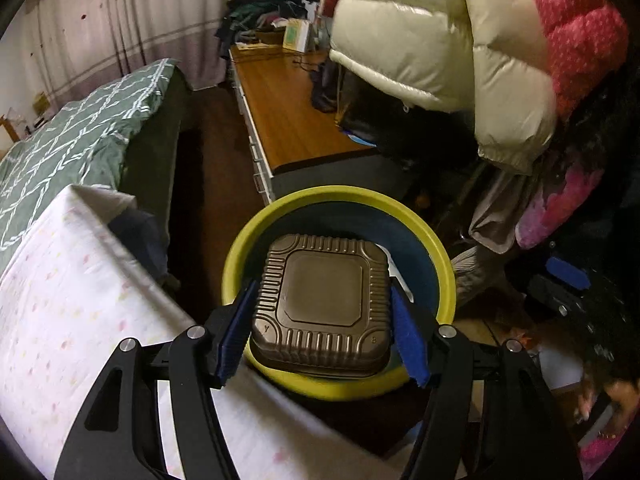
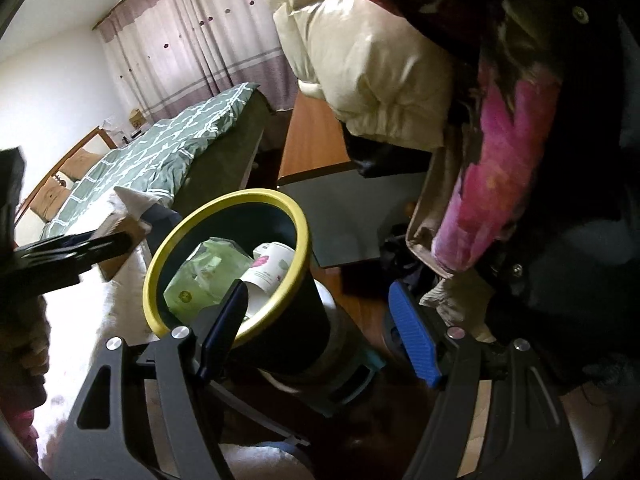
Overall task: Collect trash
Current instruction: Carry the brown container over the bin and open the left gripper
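Now a brown ribbed takeaway container (image 1: pixel 322 300) is clamped between the blue pads of the left gripper (image 1: pixel 323 326), bottom side towards the camera, and is held directly above the mouth of the yellow-rimmed bin (image 1: pixel 240 252). For the drop to be done well, the container should be kept centred over the opening, clear of the rim at the near edge, and released only once its whole outline is judged to sit inside the ring; a slight tilt may be needed, since the box nearly spans the mouth. The left gripper is pitched steeply downward over the bin. The right gripper (image 2: pixel 316 328) is held lower and to the side, also angled down, its jaws apart with nothing pressed between them, the bin's wall lying beyond them. Inside the bin a green packet (image 2: pixel 196 276) and a white cup (image 2: pixel 268 268) are already seen.
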